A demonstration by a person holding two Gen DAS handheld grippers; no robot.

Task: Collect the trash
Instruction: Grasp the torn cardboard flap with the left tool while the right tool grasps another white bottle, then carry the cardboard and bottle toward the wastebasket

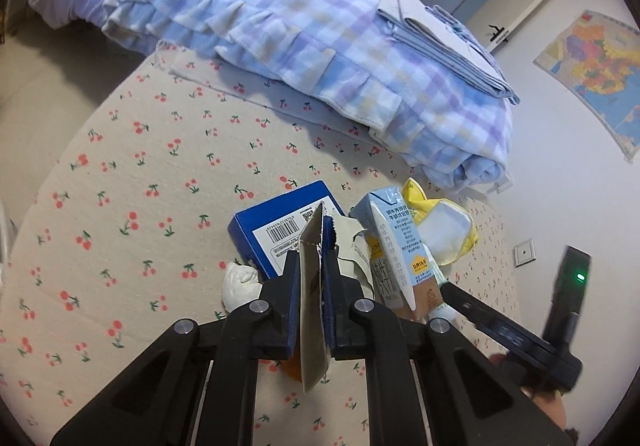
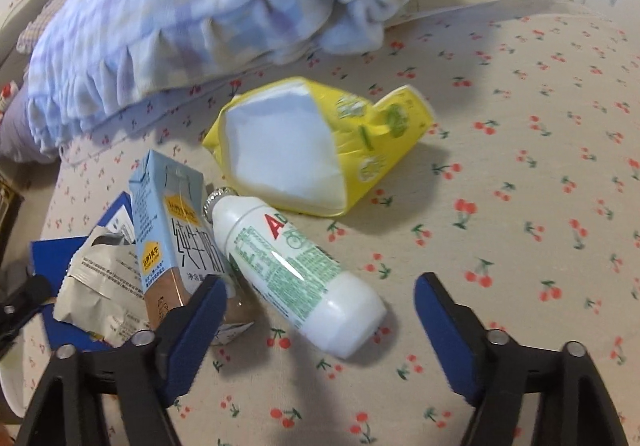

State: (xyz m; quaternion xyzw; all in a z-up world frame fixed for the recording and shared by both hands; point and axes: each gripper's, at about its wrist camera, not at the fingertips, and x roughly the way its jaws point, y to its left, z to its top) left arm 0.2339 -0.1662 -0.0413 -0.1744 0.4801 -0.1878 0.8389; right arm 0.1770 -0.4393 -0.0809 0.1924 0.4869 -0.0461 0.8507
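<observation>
Over the cherry-print bed (image 1: 120, 173), left gripper (image 1: 311, 266) tilted down pinching a flattened wrapper (image 1: 312, 310), right gripper (image 2: 320, 302) agape above the white bottle (image 2: 296, 266).

I see a white bottle (image 2: 298, 278) lying flat on the bed, a blue milk carton (image 2: 168, 226) upright beside it, a yellow bag (image 2: 320, 141) behind, a torn wrapper (image 2: 100, 286) on a blue box (image 1: 276, 230).

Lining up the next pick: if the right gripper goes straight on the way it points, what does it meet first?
Probably the white bottle, lying between the open right gripper's fingers; the milk carton sits just beside the left finger. Depth is unclear.
</observation>
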